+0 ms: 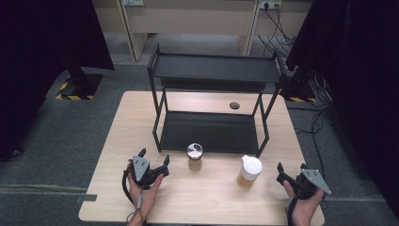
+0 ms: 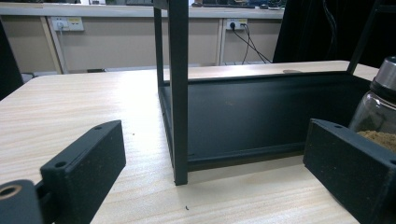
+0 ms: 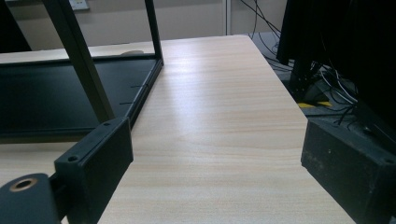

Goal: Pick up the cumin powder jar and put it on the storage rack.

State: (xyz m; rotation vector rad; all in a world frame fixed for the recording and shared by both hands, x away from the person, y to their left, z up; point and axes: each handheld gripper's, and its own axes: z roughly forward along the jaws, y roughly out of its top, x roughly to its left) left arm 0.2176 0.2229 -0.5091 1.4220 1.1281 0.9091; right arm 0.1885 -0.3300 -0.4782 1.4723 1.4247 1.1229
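A: High view? 
B: Rack [image 1: 214,110] mid-table [image 1: 131,122]; jar [image 1: 195,157] and cup [image 1: 249,171] by its front edge, left gripper [image 1: 153,158] and right gripper [image 1: 289,170] flanking, jaws spread.

A: Left gripper view? 
B: Rack post, jar [image 2: 379,109] right.

A: Right gripper view? 
B: Table's right edge, cables [image 3: 334,100].

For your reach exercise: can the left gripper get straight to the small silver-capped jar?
Probably yes. The left gripper is open, and only bare table lies between it and the jar, just to its right.
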